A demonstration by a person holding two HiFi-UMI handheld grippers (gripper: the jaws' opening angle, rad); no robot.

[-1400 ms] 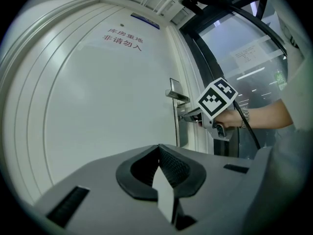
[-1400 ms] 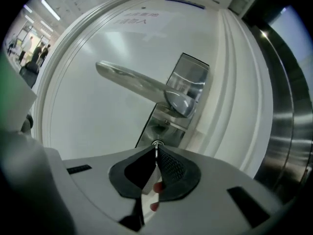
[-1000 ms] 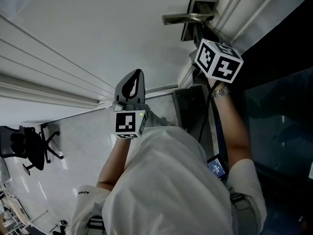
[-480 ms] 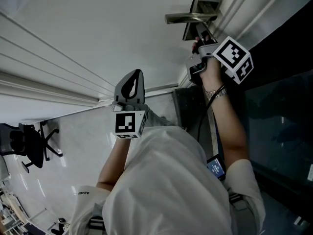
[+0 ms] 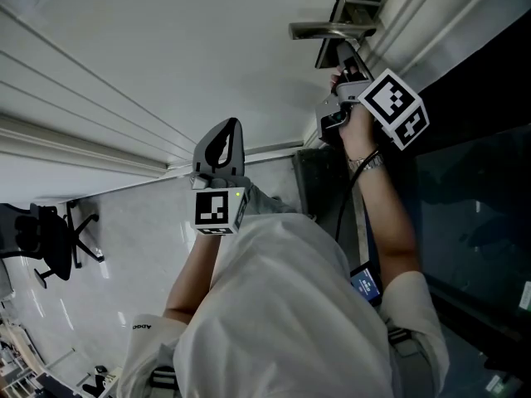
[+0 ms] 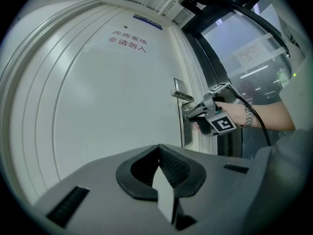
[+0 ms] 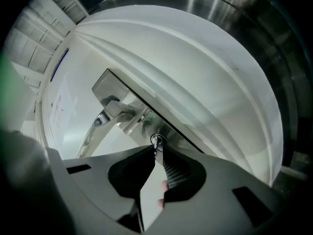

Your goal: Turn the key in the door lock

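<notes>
The key point(image 7: 156, 141) sticks out of the round lock cylinder in the steel lock plate point(image 7: 128, 102), just below the lever handle point(image 7: 103, 117). My right gripper point(image 7: 156, 150) pinches the key between its fingertips, and its jaws are starting to open. The head view shows this gripper point(image 5: 343, 56) held level against the door under the handle point(image 5: 332, 31); in the left gripper view it point(image 6: 191, 115) sits at the lock. My left gripper point(image 5: 233, 125) hangs apart in front of the white door point(image 5: 166, 40), shut on nothing point(image 6: 157, 150).
A dark frame and a glass panel point(image 5: 473, 189) run along the right of the door. An office chair point(image 5: 48, 251) stands on the pale floor at left. Red lettering point(image 6: 128, 38) marks the upper door. A cable point(image 5: 344, 201) trails from the right gripper along the forearm.
My right gripper has rolled at the lock, its marker cube swinging round to a new face, while staying in place. The left gripper has not moved.
</notes>
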